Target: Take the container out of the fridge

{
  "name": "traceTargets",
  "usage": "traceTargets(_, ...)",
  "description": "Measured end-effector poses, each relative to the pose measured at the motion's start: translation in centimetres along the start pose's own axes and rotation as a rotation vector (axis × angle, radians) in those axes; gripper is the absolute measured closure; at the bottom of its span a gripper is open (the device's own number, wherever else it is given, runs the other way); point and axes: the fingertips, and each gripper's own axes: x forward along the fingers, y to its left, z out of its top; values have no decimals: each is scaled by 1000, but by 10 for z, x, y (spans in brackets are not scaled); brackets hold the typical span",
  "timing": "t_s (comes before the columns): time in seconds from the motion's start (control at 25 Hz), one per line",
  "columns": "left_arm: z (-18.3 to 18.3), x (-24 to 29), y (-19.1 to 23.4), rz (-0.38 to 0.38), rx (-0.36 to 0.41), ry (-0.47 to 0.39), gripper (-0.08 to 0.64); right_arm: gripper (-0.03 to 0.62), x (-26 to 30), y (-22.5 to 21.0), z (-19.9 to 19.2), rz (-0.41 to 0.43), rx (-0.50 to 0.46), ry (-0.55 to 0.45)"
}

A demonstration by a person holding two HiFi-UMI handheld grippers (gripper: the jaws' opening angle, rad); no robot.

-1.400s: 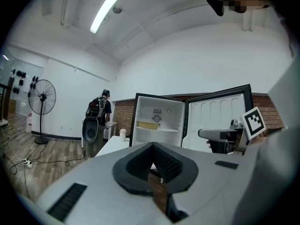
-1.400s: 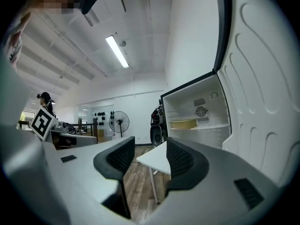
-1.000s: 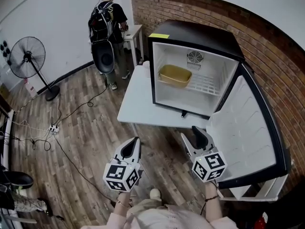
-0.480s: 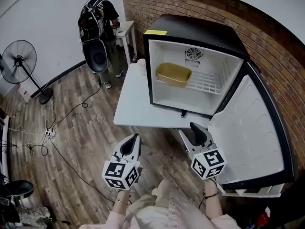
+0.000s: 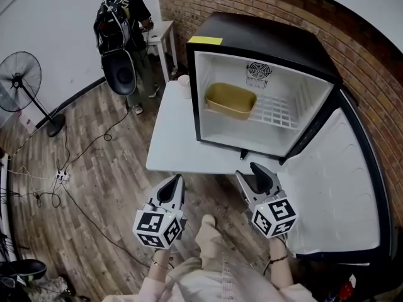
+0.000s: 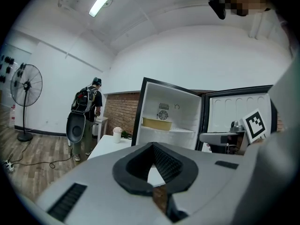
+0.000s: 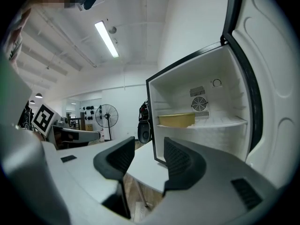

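Observation:
A tan, shallow container sits on the wire shelf at the left inside the black mini fridge, whose door stands wide open to the right. The container shows ahead in the left gripper view, and in the right gripper view the container is also ahead. My left gripper hangs below the table's front edge, its tips touching, holding nothing. My right gripper is open and empty, just in front of the fridge's lower edge, well short of the shelf.
The fridge stands on a white table with a small cup at its far corner. A person with a backpack stands at the back. A floor fan and cables with a power strip lie to the left.
The fridge and table have drawn nearer and lower in the head view. Both grippers keep the same pose, the right one now closer to the fridge front.

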Motion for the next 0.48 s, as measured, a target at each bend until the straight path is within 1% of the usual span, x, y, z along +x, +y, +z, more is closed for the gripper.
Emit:
traceTargets(0.2, 7, 40, 9, -34, 7, 8, 566, 396, 32, -17, 8, -2, -22, 2)
traceTargets(0.48, 25, 87, 25, -62, 15, 3, 566, 396, 66, -41, 38, -21, -129, -11)
